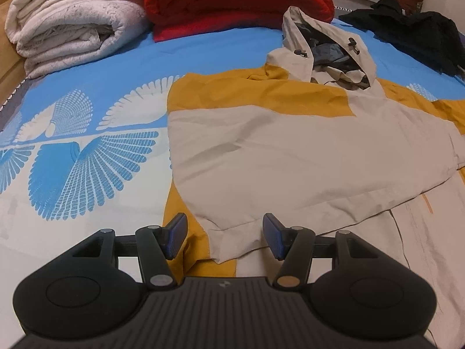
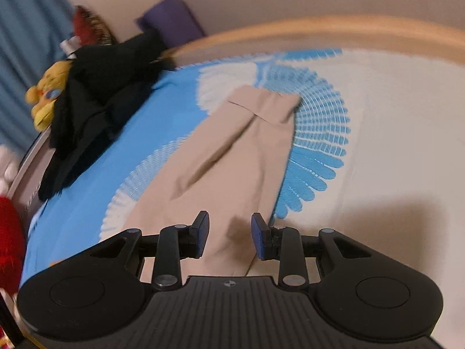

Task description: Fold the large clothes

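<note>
Jacket (image 1: 290,151) position: the beige-and-mustard hooded garment lies flat on the blue-and-white patterned bedsheet (image 1: 87,151), hood (image 1: 325,49) at the far end and body running toward the left gripper (image 1: 225,237). One sleeve is already folded across the chest; its cuff (image 1: 229,241) lies directly ahead of the left gripper, between the two blue pads. The left jaws stand wide apart and grip nothing. The other sleeve (image 2: 232,151) extends outward on the sheet, its long axis running straight away from the right gripper (image 2: 229,234), with its squared cuff end (image 2: 267,104) at the far end. The right jaws also stand wide apart and empty, hovering over the near part of that sleeve; whether the pads touch the fabric cannot be determined. Judgement: the right gripper is the nearer tool for the unfolded sleeve, and the next fold likely carries that sleeve inward across the body, so the grasp should be taken across the sleeve's width. Surrounding items: a black garment (image 2: 96,96) lies just beside the sleeve's far side and could snag during a wide sweep; a yellow plush toy (image 2: 46,93) sits behind it. A folded red blanket (image 1: 232,3) and white blankets (image 1: 72,20) lie beyond the hood, well apart from the fold path.
</note>
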`<state>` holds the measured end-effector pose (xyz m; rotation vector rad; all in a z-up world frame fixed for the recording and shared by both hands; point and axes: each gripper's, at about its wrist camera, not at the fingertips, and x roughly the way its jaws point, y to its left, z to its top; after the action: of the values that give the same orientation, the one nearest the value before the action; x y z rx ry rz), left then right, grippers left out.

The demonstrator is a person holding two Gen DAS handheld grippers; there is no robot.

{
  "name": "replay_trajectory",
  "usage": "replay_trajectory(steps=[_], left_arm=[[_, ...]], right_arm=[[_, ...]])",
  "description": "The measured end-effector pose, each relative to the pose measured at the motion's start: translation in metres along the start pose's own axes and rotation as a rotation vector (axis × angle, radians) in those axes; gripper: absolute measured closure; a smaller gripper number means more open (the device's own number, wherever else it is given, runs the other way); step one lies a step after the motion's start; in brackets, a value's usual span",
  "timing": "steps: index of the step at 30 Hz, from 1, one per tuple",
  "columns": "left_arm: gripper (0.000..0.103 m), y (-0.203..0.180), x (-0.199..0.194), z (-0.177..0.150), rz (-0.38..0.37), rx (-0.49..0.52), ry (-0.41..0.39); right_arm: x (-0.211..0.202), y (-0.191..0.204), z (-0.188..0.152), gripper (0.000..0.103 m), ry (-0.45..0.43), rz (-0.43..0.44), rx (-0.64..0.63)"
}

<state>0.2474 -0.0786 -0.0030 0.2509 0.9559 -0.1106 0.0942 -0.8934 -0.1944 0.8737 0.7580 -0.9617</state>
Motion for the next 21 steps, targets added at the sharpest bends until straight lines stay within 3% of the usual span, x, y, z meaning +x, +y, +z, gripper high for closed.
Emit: replay_trajectory(steps=[2,6,7,8,11,14,16,19,21], left_arm=[[0.040,0.000,0.001,0.001,0.001,-0.002,-0.001],[0.040,0.000,0.000,0.002,-0.004,0.005,-0.010],[0.040,0.001,0.000,0.002,-0.006,0.008,-0.011],[0.040,0.001,-0.002,0.003,-0.008,0.010,-0.012],[0.040,0.008,-0.008,0.006,-0.014,-0.004,-0.028],[0.040,0.019,-0.015,0.010,-0.015,-0.043,-0.042],[0.040,0.028,-0.020,0.013,-0.016,-0.073,-0.050],[0.040,0.040,-0.027,0.016,-0.015,-0.114,-0.060],[0.040,0.049,-0.033,0.017,-0.017,-0.145,-0.070]], right_arm=[[0.012,-0.004,0.000,0.069,0.023,-0.045,0.012],[0.019,-0.004,-0.003,0.070,-0.029,-0.068,0.039],[0.020,-0.003,-0.002,0.076,-0.034,-0.072,0.042],[0.021,-0.002,-0.001,0.101,-0.032,-0.069,0.050],[0.003,0.016,0.002,0.102,-0.122,-0.055,0.027],[-0.034,0.073,-0.003,0.103,-0.257,-0.029,-0.182],[-0.069,0.132,-0.024,0.103,-0.350,0.001,-0.410],[-0.134,0.220,-0.086,0.103,-0.456,0.195,-0.743],[-0.177,0.264,-0.136,0.103,-0.448,0.378,-0.868]])
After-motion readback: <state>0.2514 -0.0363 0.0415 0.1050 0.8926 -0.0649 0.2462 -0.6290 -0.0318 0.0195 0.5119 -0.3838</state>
